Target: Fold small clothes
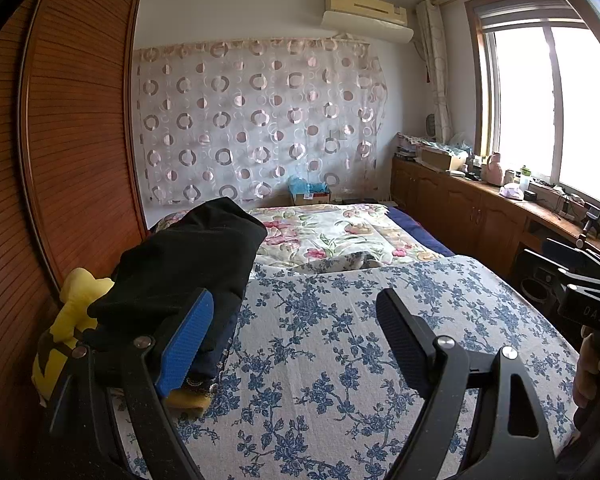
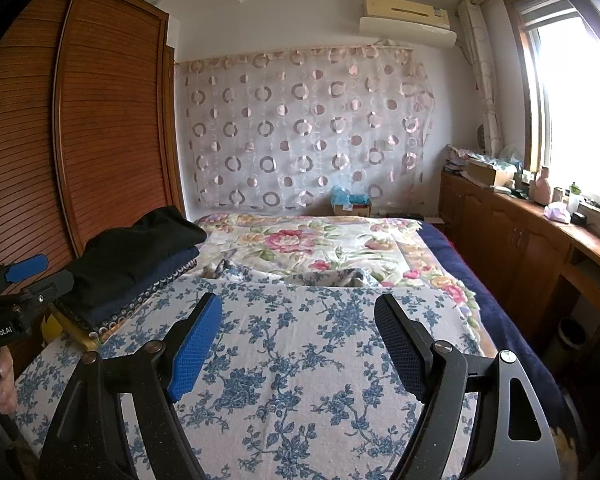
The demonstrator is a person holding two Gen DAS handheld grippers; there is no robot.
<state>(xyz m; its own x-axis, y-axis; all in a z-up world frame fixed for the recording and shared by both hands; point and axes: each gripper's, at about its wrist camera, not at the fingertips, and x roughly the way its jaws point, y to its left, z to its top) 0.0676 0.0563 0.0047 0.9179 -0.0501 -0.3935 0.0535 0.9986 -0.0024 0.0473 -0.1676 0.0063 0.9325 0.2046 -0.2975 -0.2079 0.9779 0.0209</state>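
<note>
While both grippers are held above it, the bed [image 2: 300, 380] is seen covered by a white sheet printed with blue flowers, with a pink-flowered quilt [image 2: 308, 248] spread over its far half. A louvred wooden wardrobe [image 2: 100, 120] is set along the bed's left side, and a circle-patterned curtain [image 2: 300, 128] is hung on the far wall. The stack of folded clothes [image 2: 132, 268] is placed at the left edge of the bed, beside the wardrobe; a black garment [image 1: 188, 264] is laid on top, dark blue pieces are seen beneath it, and a yellow item [image 1: 76, 312] is partly hidden under and behind the pile. The left gripper [image 1: 296, 340] is held just beside the stack, its jaws spread wide with nothing between them. The right gripper [image 2: 298, 340] is held over bare sheet, its jaws likewise spread wide and nothing gripped.
</note>
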